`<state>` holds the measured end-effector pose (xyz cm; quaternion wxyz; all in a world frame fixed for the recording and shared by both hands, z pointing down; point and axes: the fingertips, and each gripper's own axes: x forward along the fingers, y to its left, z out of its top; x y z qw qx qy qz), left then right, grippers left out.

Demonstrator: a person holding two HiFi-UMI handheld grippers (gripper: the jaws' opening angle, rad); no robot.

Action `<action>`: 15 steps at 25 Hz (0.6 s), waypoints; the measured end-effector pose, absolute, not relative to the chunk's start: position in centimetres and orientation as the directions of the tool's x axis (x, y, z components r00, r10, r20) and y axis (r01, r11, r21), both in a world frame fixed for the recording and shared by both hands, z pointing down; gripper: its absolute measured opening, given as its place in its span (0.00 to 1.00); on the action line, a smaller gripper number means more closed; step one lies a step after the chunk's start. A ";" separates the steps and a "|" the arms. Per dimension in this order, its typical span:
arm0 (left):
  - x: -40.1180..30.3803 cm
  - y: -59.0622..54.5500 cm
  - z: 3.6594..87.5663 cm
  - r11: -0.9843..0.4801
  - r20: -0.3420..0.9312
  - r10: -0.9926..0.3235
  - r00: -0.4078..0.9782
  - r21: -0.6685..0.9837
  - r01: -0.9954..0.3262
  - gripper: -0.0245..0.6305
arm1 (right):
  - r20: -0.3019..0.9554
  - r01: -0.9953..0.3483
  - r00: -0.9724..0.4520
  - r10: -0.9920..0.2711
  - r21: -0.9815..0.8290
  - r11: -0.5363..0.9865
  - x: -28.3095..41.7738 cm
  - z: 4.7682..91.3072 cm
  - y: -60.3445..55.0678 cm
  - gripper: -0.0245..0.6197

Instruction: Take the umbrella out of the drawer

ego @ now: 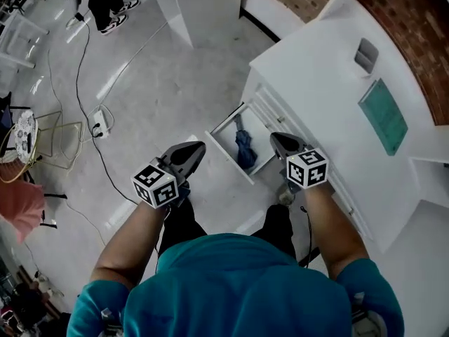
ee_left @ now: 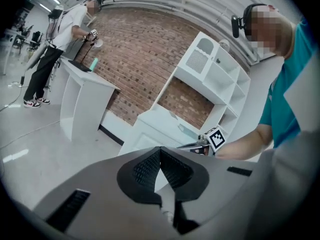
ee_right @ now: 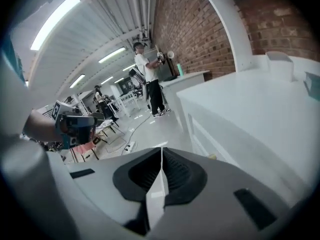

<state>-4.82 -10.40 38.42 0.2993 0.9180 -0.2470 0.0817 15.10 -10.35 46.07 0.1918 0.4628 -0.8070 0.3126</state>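
Lying in open drawer [ego: 227,137], umbrella [ego: 245,151] between left gripper [ego: 197,149] and right gripper [ego: 276,140] — both closed, empty.

We count two grippers, the left gripper [ego: 200,147] and the right gripper [ego: 274,137]; one open drawer [ego: 226,137]; one blue umbrella [ego: 245,153]; one power strip [ego: 99,125] at left; one teal pad [ego: 384,116] at far right.
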 end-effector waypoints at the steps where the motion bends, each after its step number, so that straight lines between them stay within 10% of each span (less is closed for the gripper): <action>1: -4.5 -10.3 40.0 -0.692 0.307 -0.400 0.863 0.516 -0.505 0.06 | 0.622 -0.871 -0.491 -0.610 -0.330 0.365 15.3 48.2 -10.4 0.08; 15: -2.6 -10.6 60.2 -0.657 0.385 -0.331 0.861 0.561 -0.503 0.06 | 0.860 -0.914 -0.406 -0.309 -0.385 0.127 14.1 78.4 -8.3 0.34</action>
